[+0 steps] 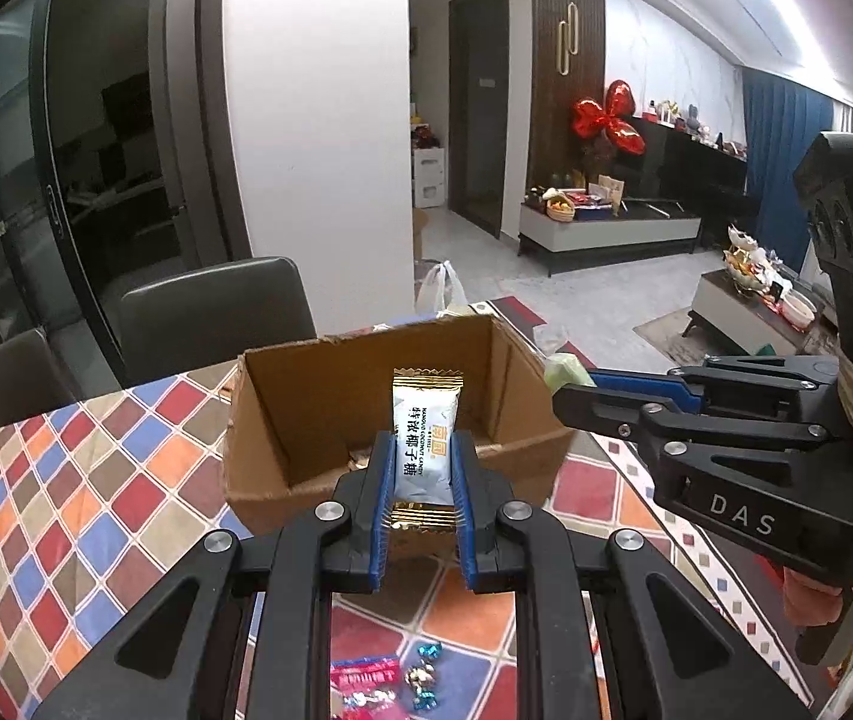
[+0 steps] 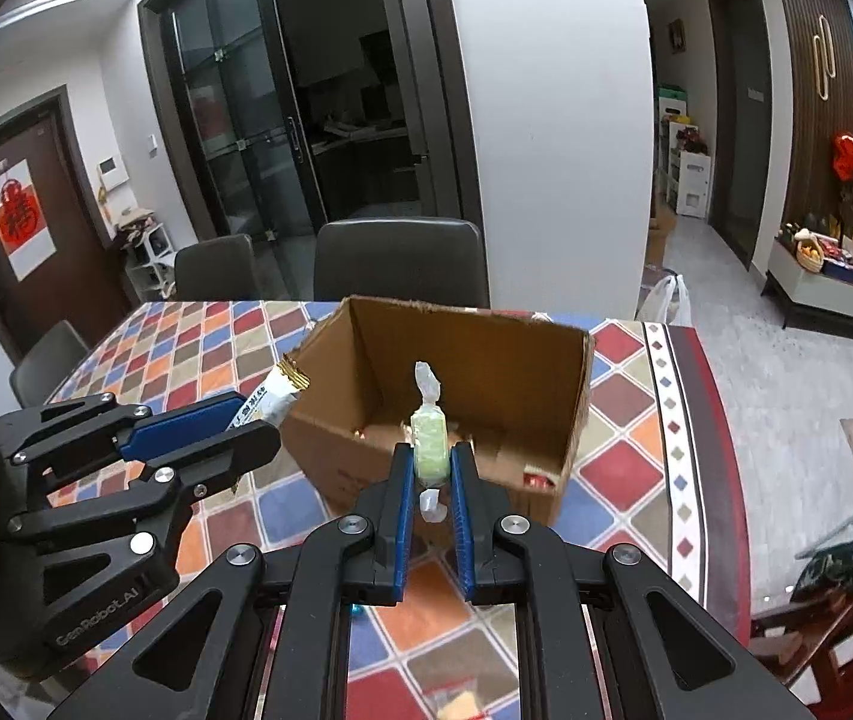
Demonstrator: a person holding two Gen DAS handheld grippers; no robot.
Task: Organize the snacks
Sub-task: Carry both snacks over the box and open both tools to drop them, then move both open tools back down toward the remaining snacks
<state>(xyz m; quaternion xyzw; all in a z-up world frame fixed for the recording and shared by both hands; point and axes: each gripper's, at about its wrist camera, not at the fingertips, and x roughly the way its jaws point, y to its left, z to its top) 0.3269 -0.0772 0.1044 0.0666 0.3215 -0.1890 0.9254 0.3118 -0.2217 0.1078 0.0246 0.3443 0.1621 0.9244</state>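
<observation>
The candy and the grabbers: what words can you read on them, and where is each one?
"DAS": on the right gripper.
"GenRobot.AI": on the left gripper.
"COCONUT CANDY": on the white candy packet; the word before it and the Chinese characters are too small to read surely.
Green candy: no words.
Red door poster: blurred.

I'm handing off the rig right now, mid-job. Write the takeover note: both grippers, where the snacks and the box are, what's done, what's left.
Left gripper: shut on a white and gold coconut candy packet, held upright in front of the cardboard box.
Right gripper: shut on a pale green twist-wrapped candy, also just short of the box.
Box: open, on the checkered tablecloth; a few wrapped snacks already lie on its floor.
Left to do: drop both held candies into the box, then collect the loose ones still on the cloth near you, a pink packet and the foil-wrapped sweets.
</observation>
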